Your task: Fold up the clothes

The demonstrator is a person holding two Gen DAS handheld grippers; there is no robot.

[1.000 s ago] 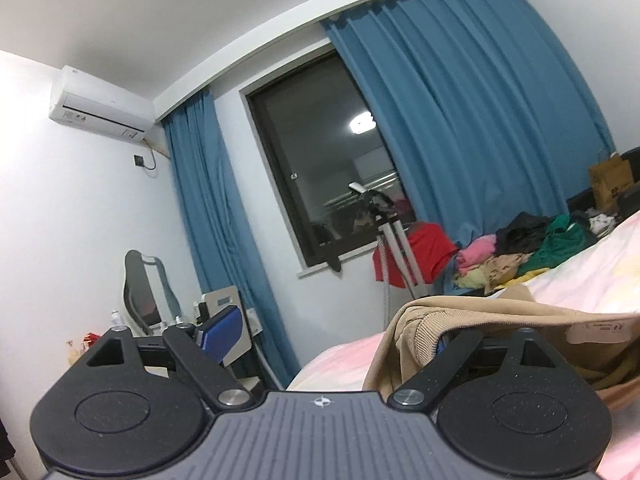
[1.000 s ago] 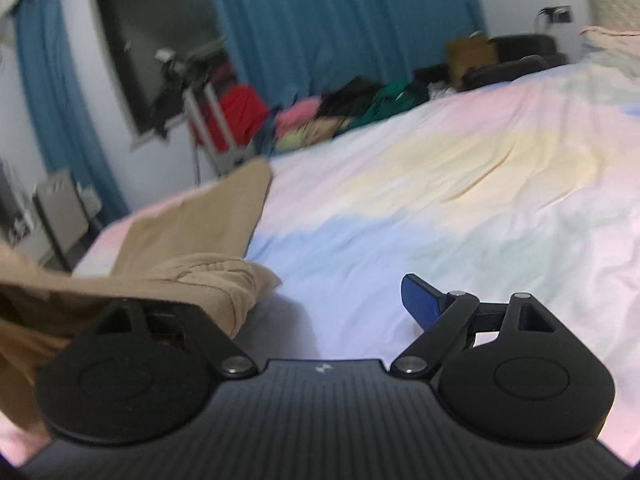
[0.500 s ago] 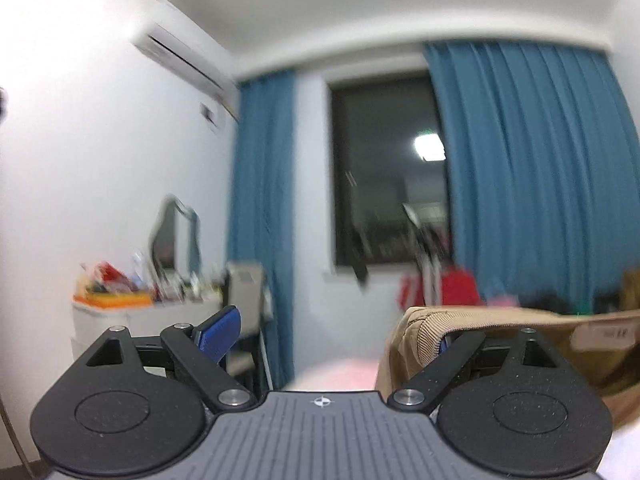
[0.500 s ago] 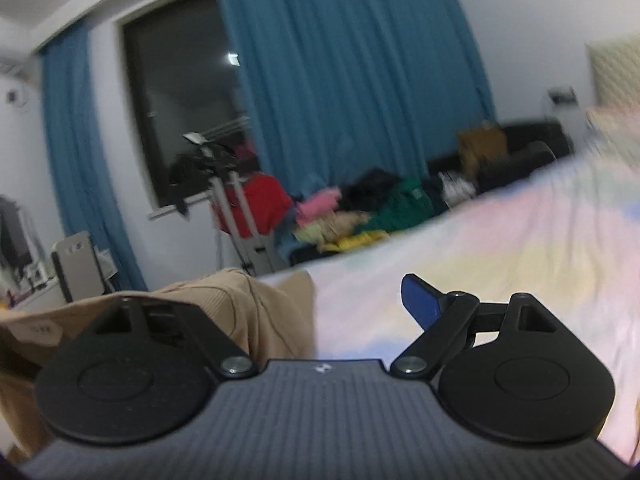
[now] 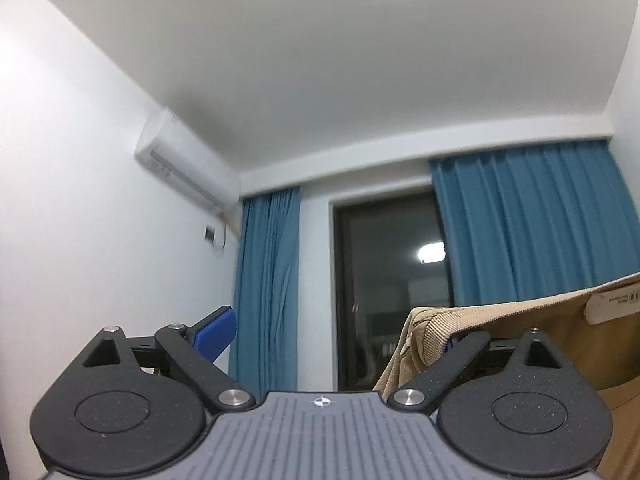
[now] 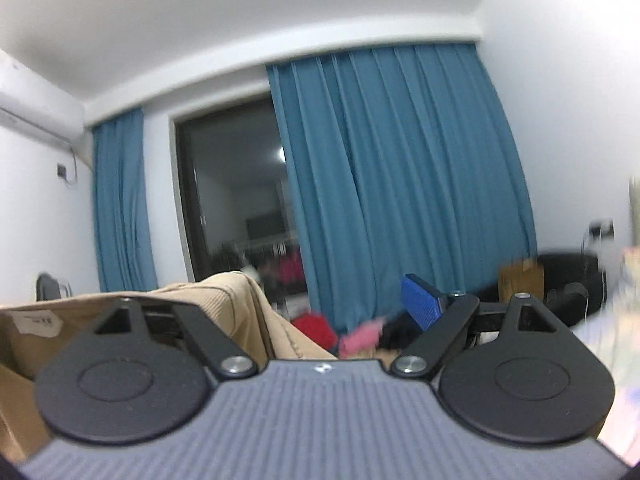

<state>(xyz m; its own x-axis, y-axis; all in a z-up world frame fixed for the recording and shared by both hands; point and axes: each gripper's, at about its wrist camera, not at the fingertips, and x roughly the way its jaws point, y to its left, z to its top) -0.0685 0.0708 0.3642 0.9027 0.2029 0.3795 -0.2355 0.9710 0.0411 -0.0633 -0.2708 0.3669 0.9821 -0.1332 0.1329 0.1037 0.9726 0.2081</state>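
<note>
- Both grippers tilt upward, facing the blue curtains (image 6: 400, 176) and dark window (image 5: 392, 292).
- The left gripper (image 5: 332, 330) has its fingers spread wide; the tan garment (image 5: 560, 344) drapes over its right finger, which is hidden.
- The right gripper (image 6: 328, 300) is likewise spread, with the same cloth covering its left finger.
- I cannot tell whether either one actually pinches the cloth.
- The clothes pile (image 6: 360, 336) below the curtain is blurred.
</note>
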